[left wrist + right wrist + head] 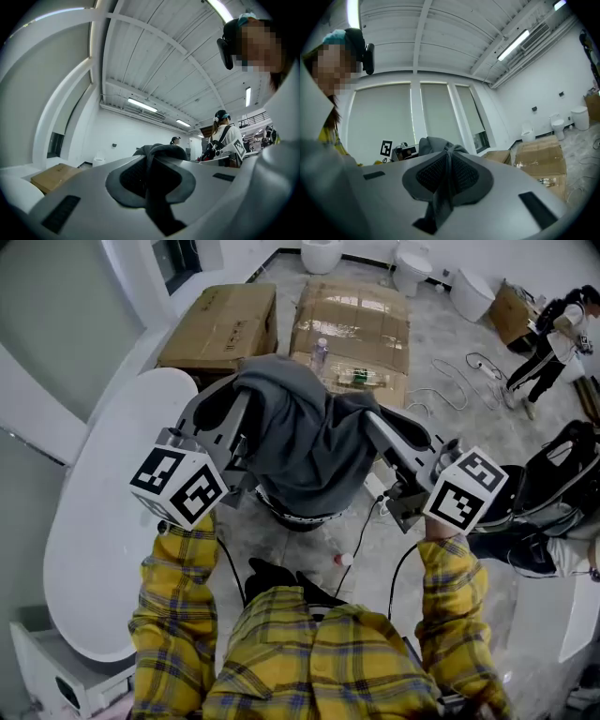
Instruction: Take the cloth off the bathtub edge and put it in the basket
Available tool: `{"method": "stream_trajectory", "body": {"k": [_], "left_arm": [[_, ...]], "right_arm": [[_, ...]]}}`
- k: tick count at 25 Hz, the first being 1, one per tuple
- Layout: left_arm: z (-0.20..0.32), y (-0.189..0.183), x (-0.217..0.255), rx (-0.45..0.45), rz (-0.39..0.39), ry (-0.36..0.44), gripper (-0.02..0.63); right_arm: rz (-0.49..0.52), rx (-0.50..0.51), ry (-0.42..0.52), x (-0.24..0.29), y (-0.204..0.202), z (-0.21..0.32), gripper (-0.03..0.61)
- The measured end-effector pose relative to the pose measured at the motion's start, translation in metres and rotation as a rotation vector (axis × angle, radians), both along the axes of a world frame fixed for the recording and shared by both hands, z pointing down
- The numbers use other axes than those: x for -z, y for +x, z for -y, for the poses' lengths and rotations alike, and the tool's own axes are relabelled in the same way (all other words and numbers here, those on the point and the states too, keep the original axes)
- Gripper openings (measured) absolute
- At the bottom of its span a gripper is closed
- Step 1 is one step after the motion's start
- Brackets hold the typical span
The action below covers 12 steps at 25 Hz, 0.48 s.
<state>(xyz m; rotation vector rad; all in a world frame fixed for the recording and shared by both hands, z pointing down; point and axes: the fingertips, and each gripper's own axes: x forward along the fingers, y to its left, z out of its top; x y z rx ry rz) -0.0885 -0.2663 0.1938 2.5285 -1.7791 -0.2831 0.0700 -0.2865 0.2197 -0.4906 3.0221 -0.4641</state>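
Bright, even light from ceiling strip lights (142, 105); glare blooms right at them. 2 gripper views fisheye-warped, black corners, near foreground soft. Head view sharp.

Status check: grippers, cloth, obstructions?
Left gripper and right gripper both shut on the cloth. Cloth off the bathtub, hanging bunched between them over the basket. Nothing seen in the way.
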Motion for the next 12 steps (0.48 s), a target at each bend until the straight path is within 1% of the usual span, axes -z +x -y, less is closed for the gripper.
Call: {"method": "stream_trajectory", "body": {"k": [4, 8, 12], "left_arm": [[0.028, 0.015, -0.026, -0.088, 0.002, -0.046, 0.043], [0.052, 0.027, -0.066, -0.182, -0.021, -0.126, 0.043], [0.073, 0.029, -0.107, -0.249, -0.015, -0.191, 0.043]], "right_arm": [[-0.033, -0.077, -0.046, -0.027, 0.011, 0.018, 0.057], [-0.068, -0.158, -0.096, -0.061, 0.018, 0.032, 0.057], [-0.080, -0.216, -0.158, -0.098, 0.017, 0.045, 0.057]]}}
